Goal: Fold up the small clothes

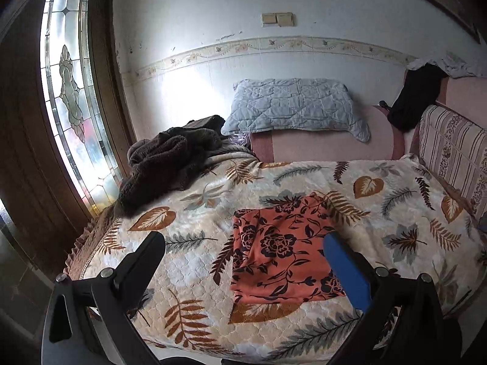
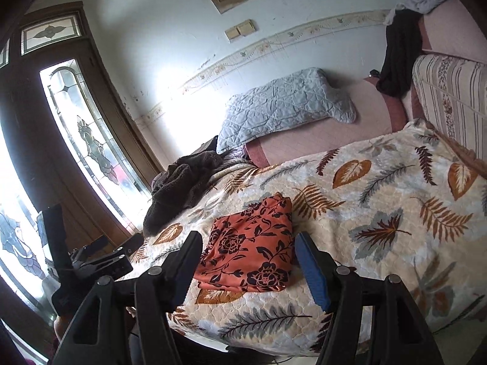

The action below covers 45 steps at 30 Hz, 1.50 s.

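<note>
A folded orange cloth with dark flowers (image 1: 283, 255) lies flat on the leaf-patterned blanket (image 1: 395, 206) near the front edge of the bed. My left gripper (image 1: 243, 240) hovers above and in front of it, open, with nothing between its fingers. In the right wrist view the same orange cloth (image 2: 252, 249) lies just beyond my right gripper (image 2: 248, 237). That gripper is also open and empty, and its blue-padded finger (image 2: 313, 270) stands clear of the fabric. Neither gripper touches the cloth.
A dark brown fleece garment (image 1: 173, 158) is heaped at the bed's far left corner. A grey quilted pillow (image 1: 292, 106) leans on the wall behind. A striped cushion (image 1: 453, 149) and a black garment (image 1: 414, 97) are at the right. A glass-panelled door (image 1: 73, 103) stands at the left.
</note>
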{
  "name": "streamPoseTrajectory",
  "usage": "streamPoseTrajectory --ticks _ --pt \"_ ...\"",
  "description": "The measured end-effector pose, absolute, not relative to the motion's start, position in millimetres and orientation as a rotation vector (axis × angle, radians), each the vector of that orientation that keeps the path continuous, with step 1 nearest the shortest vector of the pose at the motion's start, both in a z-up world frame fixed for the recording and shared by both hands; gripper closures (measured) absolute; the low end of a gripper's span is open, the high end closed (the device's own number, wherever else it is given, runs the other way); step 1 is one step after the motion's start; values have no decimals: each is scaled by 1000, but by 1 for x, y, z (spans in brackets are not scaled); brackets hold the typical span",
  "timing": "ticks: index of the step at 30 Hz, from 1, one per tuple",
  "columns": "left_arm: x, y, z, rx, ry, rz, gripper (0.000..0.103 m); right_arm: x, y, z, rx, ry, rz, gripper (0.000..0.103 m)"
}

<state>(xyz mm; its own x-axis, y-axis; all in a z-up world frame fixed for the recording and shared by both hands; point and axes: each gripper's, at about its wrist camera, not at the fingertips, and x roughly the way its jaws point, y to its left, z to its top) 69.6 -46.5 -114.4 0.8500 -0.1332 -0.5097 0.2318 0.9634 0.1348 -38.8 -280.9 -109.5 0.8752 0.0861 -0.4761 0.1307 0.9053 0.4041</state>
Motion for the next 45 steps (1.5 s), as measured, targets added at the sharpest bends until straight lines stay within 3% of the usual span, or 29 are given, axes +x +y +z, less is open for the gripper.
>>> streamPoseTrajectory --ticks 8,28,45 --pt "49 -36 -97 211 482 -148 0 -46 -273 -92 458 429 7 28" --pt "55 40 -78 55 455 46 0 -14 -181 -86 179 516 -148 28" --pt "39 39 -63 63 419 70 0 -22 -185 -82 199 519 -166 28"
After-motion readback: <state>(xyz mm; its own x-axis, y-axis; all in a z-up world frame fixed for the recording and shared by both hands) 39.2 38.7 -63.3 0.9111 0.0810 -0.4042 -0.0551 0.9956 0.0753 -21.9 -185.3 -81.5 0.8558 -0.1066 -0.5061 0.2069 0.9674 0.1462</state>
